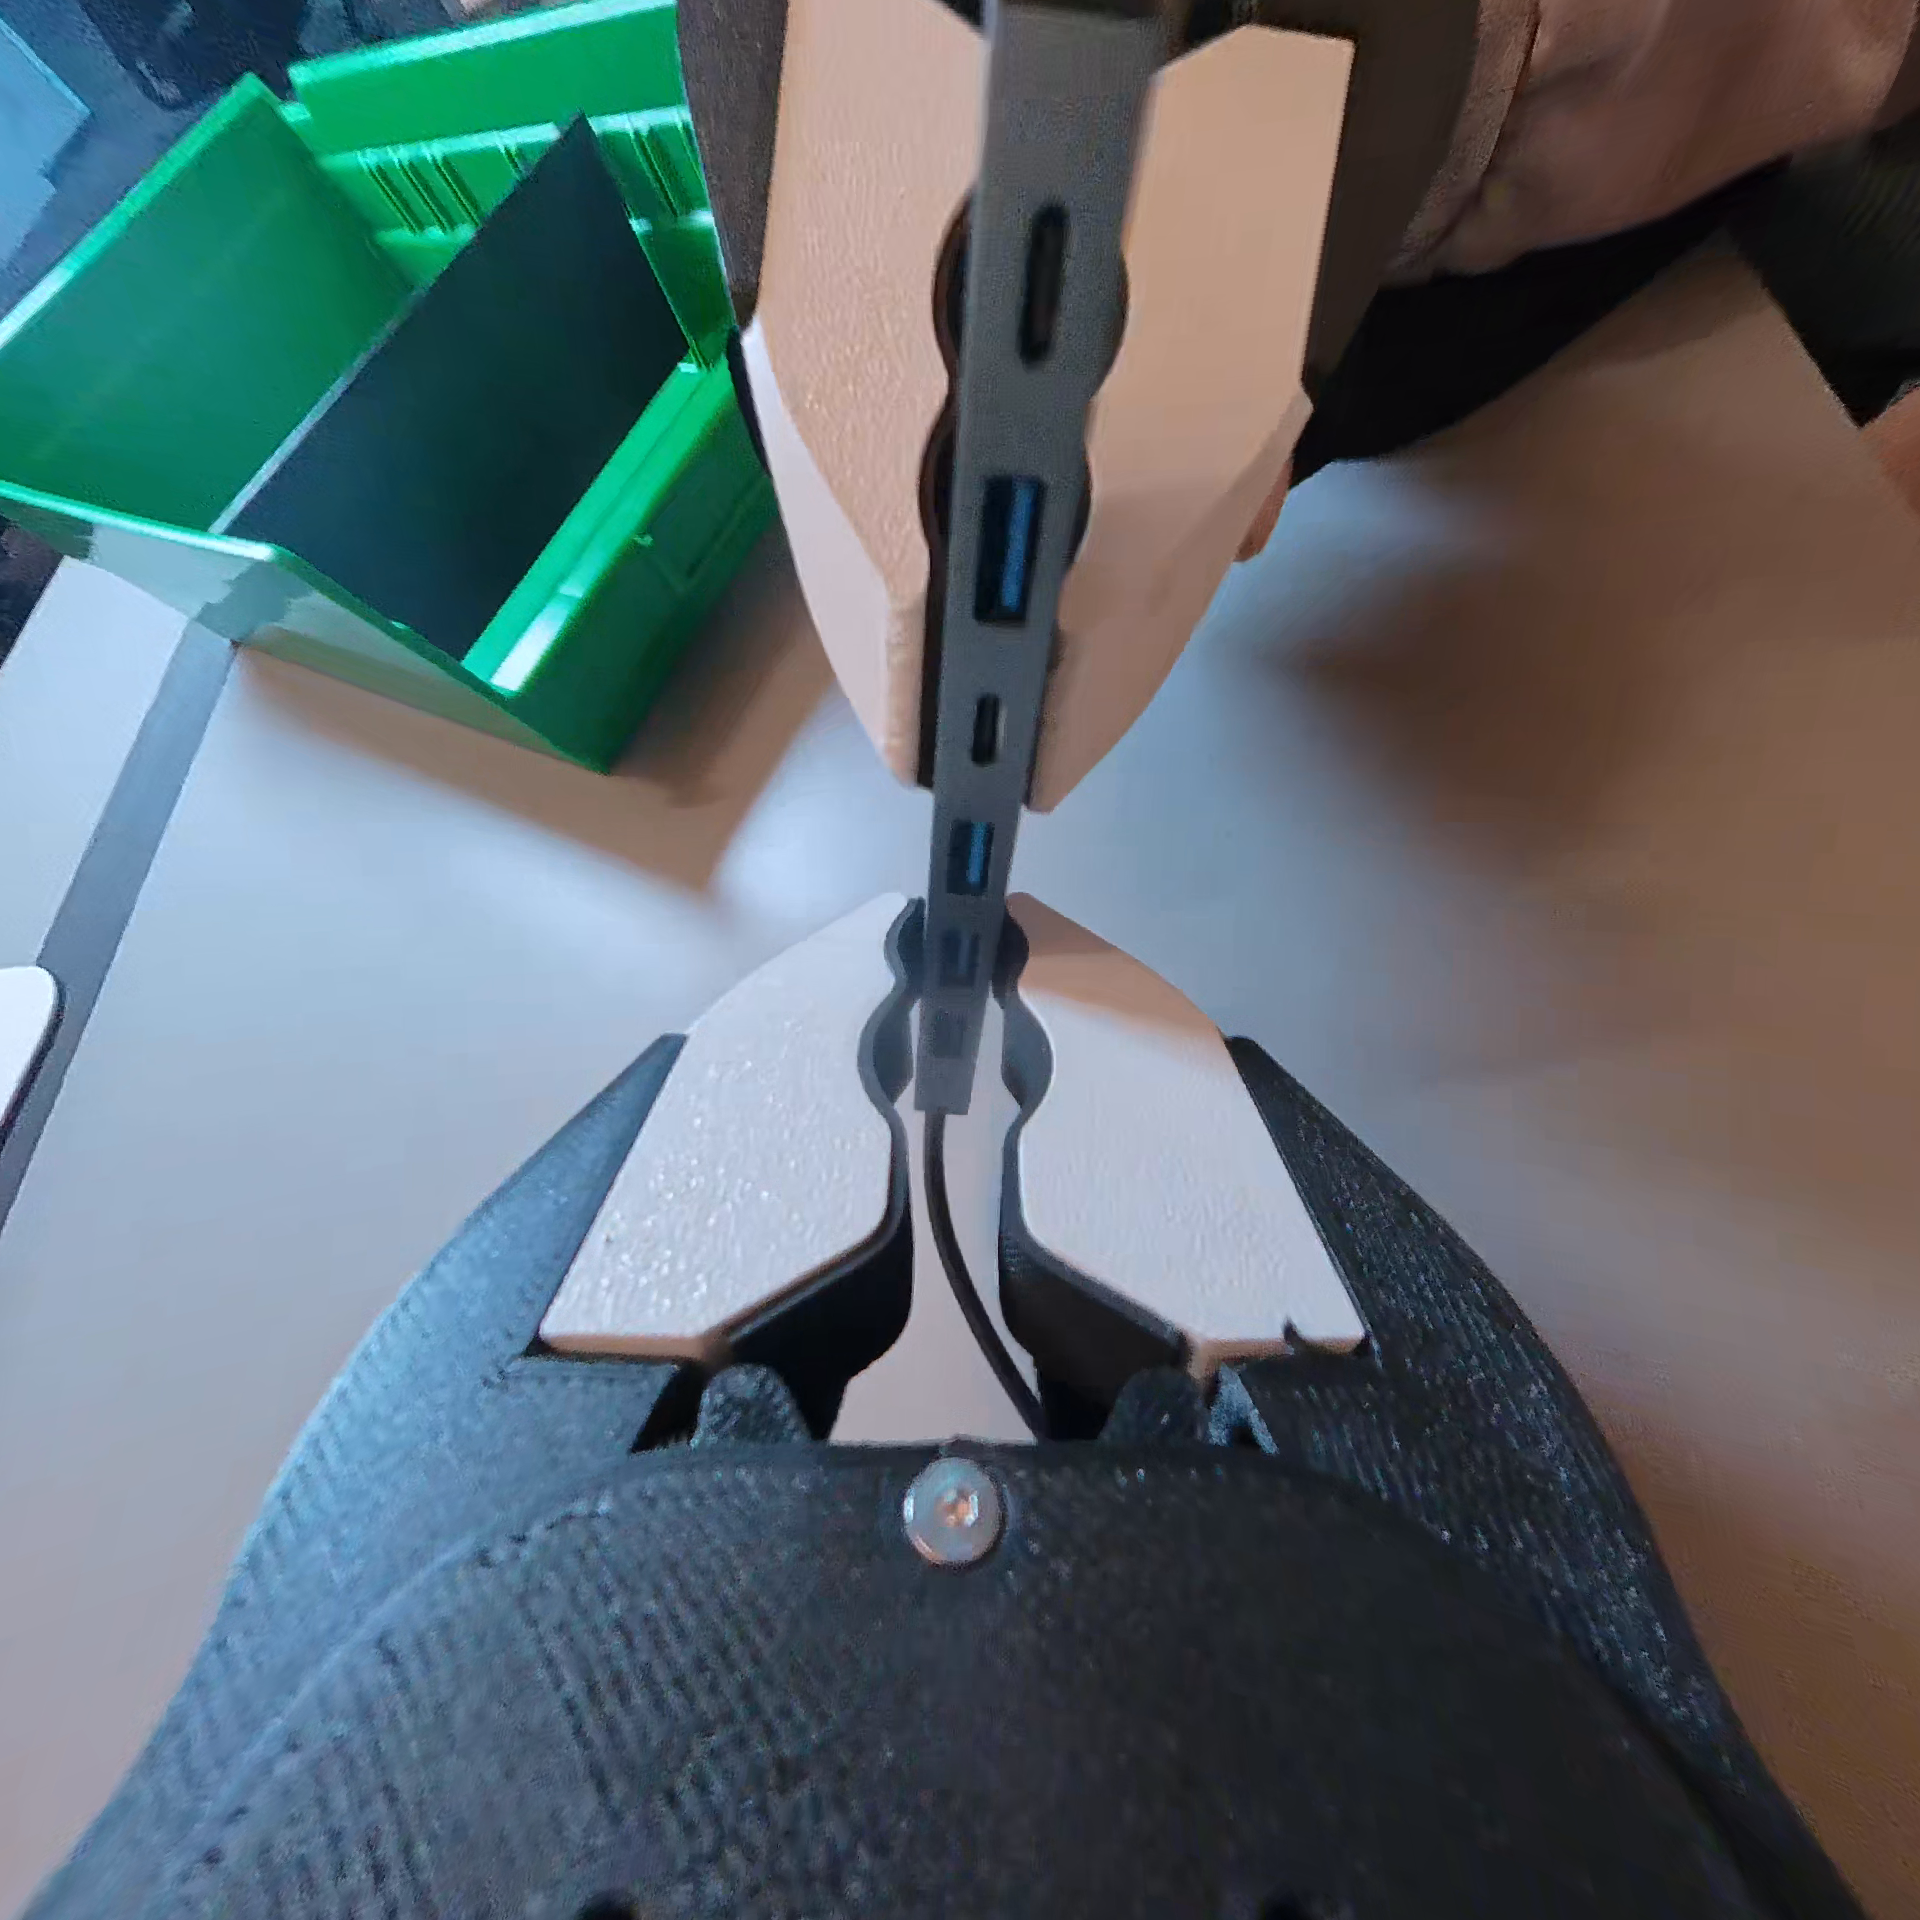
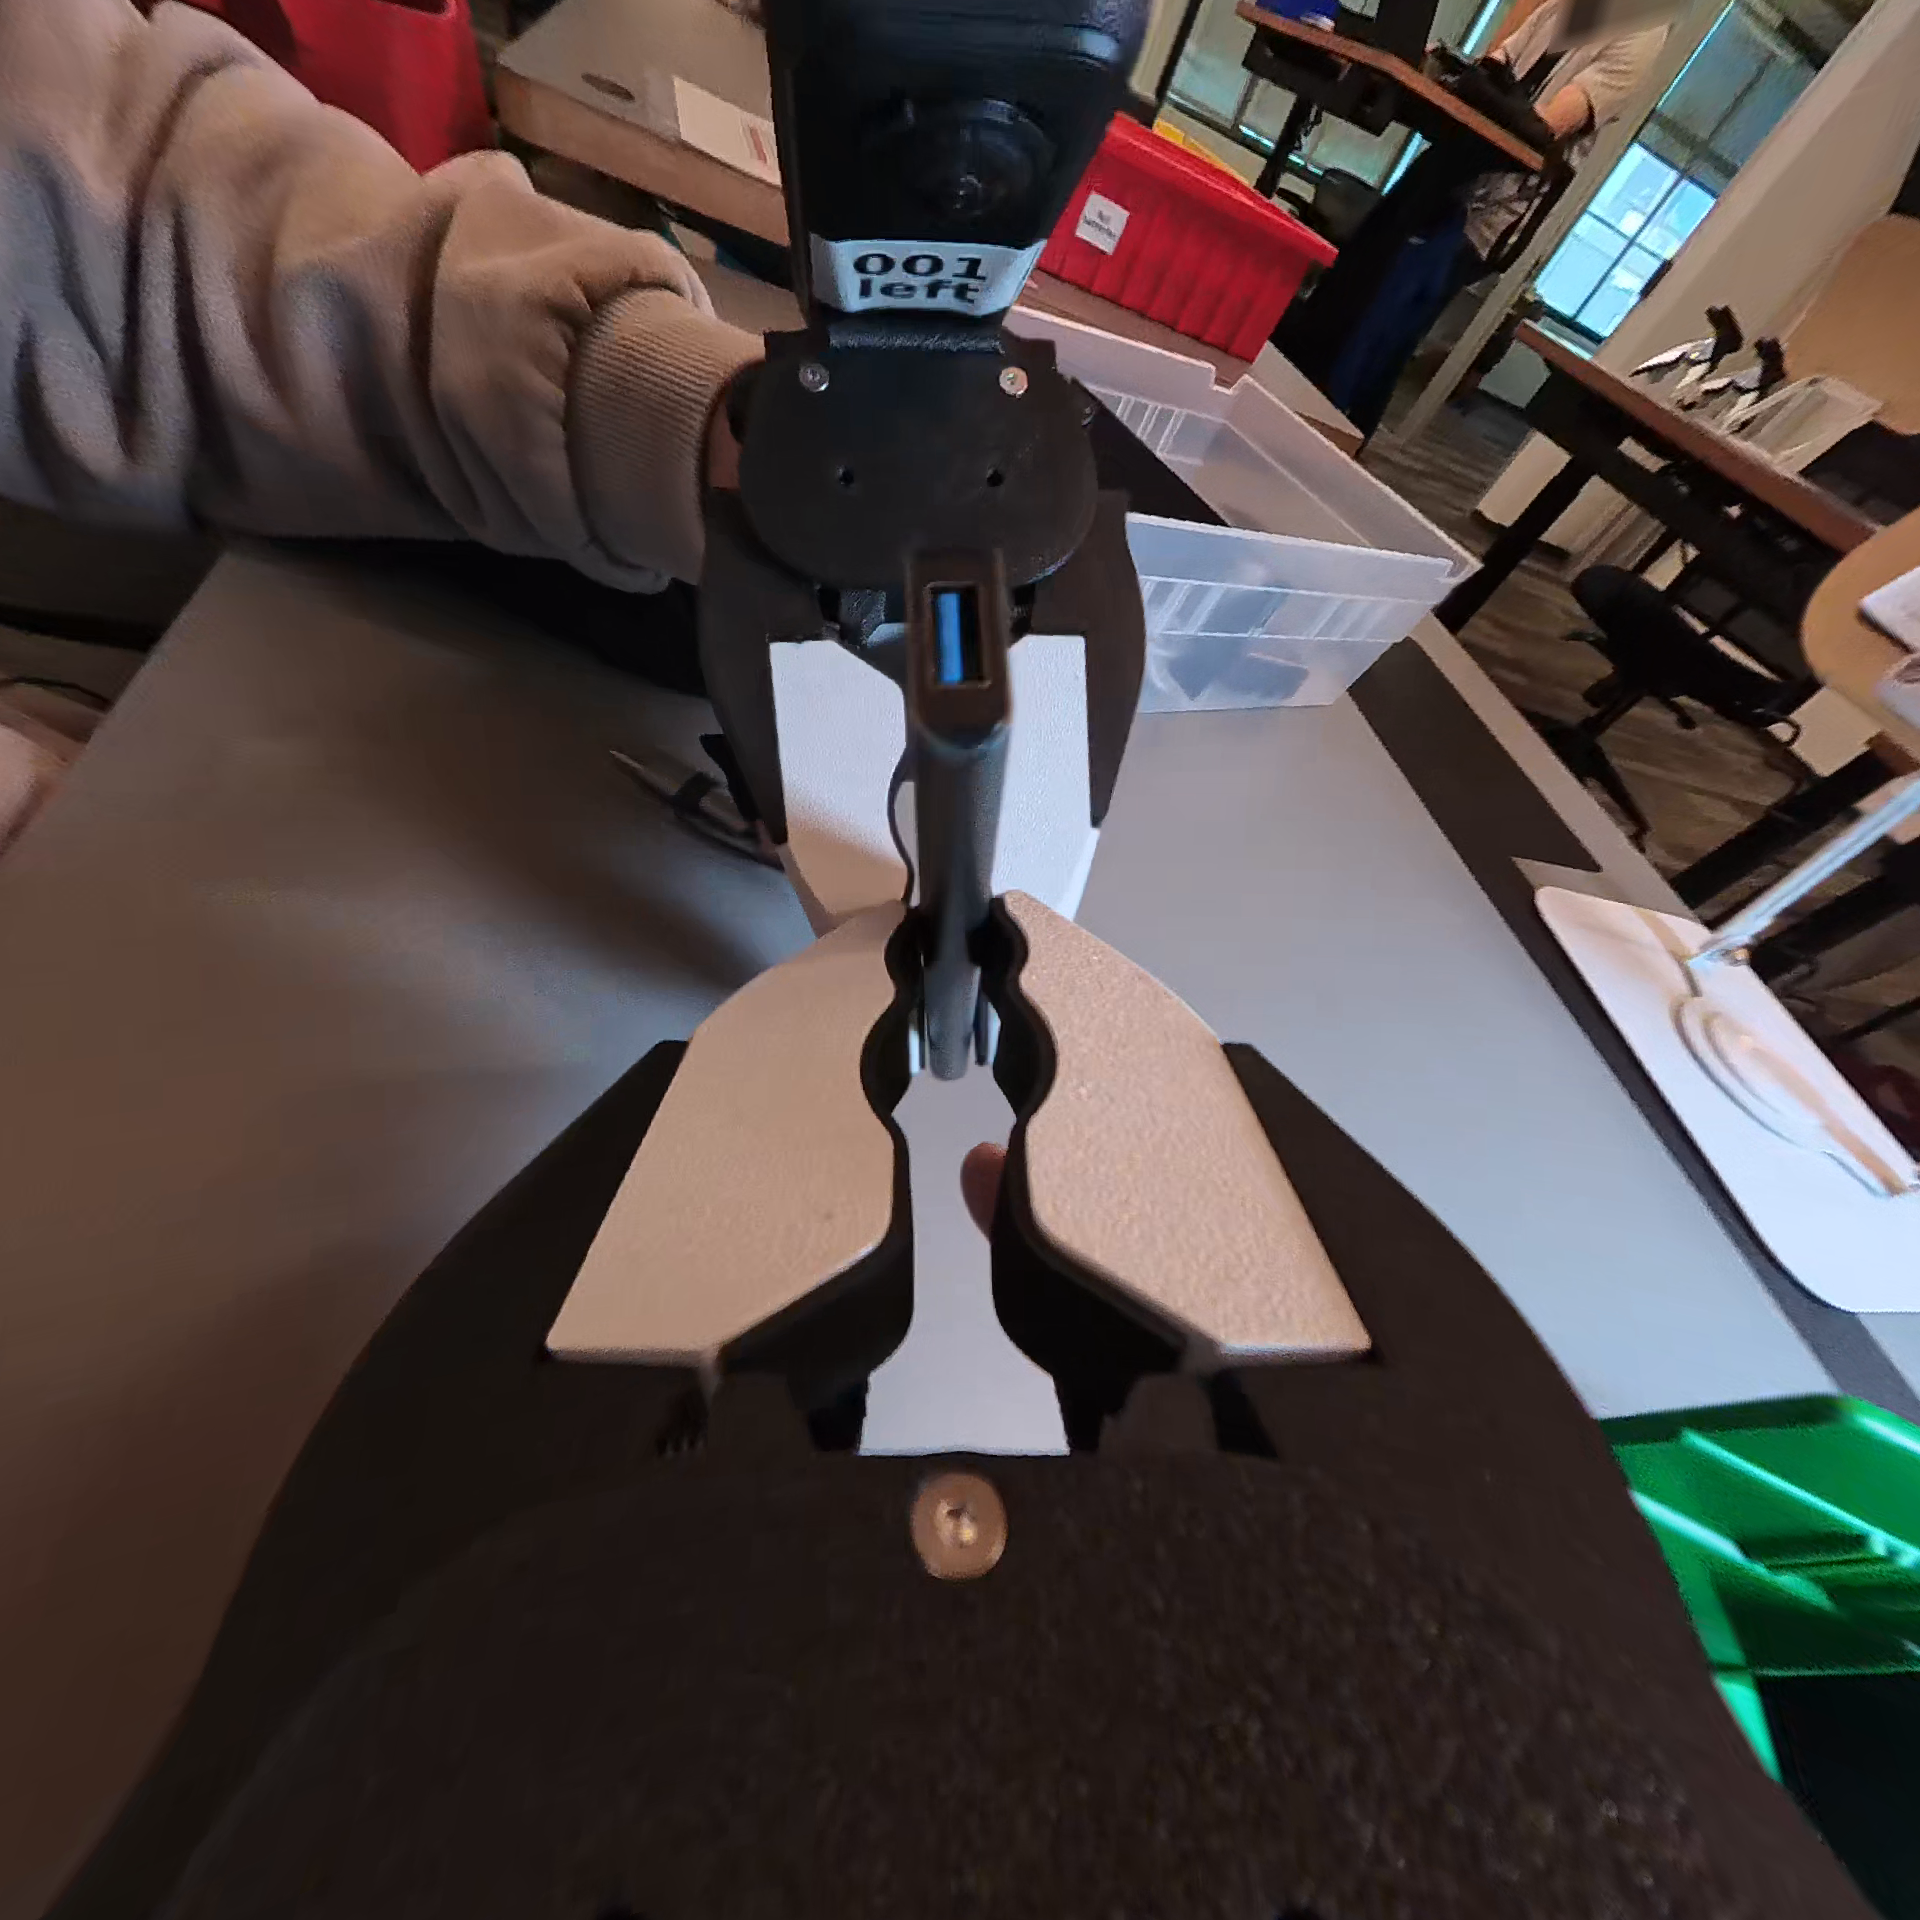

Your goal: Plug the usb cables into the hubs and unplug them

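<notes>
Both grippers gripped one grey hub (image 1: 992,582): the left gripper (image 1: 961,940) clamped its cable end, the right gripper (image 2: 951,935) its far end, beside the green bin (image 1: 343,416). No cable was plugged in; every port stood empty.

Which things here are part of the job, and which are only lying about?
Part of the job:
- hub, grey, held at both ends
- its black cable
- left gripper, shut on the hub's cable end
- right gripper, shut on the other end

Lying about:
- green bin
- clear bin
- red bin
- white tray
</notes>
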### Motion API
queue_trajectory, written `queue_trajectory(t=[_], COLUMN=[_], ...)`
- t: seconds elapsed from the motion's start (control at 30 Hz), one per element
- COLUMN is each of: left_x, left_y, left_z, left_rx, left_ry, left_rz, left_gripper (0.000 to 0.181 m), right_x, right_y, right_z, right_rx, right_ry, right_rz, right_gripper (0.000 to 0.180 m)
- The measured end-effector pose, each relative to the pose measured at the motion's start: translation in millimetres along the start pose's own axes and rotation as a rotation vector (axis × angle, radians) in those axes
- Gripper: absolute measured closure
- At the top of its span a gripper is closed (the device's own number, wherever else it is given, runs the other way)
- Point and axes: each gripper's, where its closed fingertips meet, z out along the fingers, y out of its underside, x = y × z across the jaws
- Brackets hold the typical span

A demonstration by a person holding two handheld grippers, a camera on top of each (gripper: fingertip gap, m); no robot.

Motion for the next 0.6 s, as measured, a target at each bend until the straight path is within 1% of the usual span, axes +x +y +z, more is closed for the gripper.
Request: queue_trajectory(t=[0.1, 0.2, 0.4, 0.47, 0.6], left_x=[-7, -10, -1, 1, 8], left_y=[-8, -17, -8, -8, -6], left_z=[-6, -14, -11, -10, -8], left_rx=[0.079, 0.144, 0.1, 0.101, 0.093], left_ry=[-0.032, -0.033, 0.003, 0.011, 0.045], left_rz=[-0.006, -0.036, -0.009, -0.005, -0.005], left_gripper=[0.166, 0.168, 0.17, 0.17, 0.17], right_x=[9, 16, 6, 3, -4], right_y=[-6, -10, -6, 0, 5], right_z=[-11, -22, -17, -13, -7], right_rx=[0.072, 0.132, 0.114, 0.082, 0.06], right_ry=[-0.005, -0.017, -0.013, -0.013, -0.027], right_rz=[0.098, 0.16, 0.086, 0.064, 0.052], right_gripper=[0.169, 0.169, 0.167, 0.167, 0.162])
